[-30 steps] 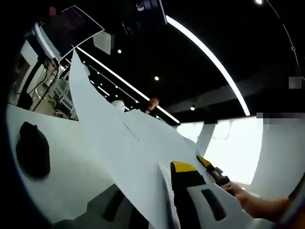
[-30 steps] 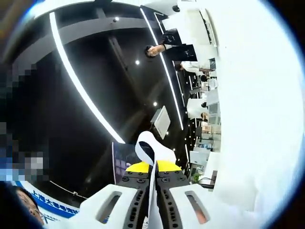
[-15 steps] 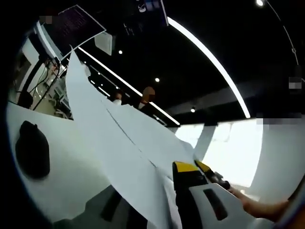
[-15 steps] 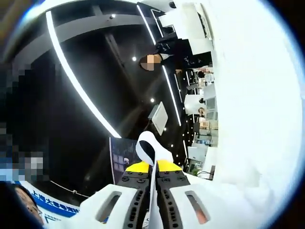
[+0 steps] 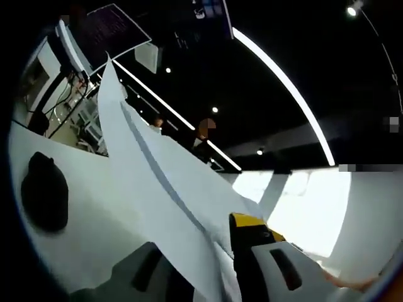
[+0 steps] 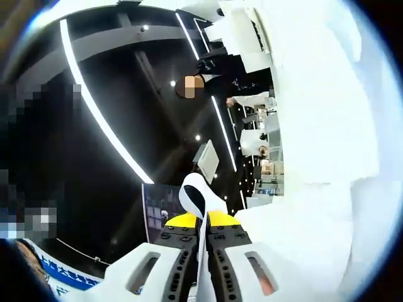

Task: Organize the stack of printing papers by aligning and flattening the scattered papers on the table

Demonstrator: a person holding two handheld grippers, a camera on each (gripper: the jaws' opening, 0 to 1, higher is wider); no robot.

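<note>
White printing papers stand on edge and run from the bottom middle up to the upper left of the left gripper view. My left gripper is shut on their lower edge, one grey jaw to the left of the sheets and the yellow-tipped jaw to the right. In the right gripper view my right gripper is shut on the papers too: a thin white edge runs between the yellow tips and a curled loop of paper sticks out above them. Both views tilt up toward a dark ceiling.
The white table lies at lower left with a black rounded object on it. The same white table spans the right side of the right gripper view. A person stands far off among desks.
Both views have rolled slightly with the hands. The papers stay gripped. The other gripper's yellow tip and the hand have slipped almost out of the left gripper view. The distant person has walked along.
</note>
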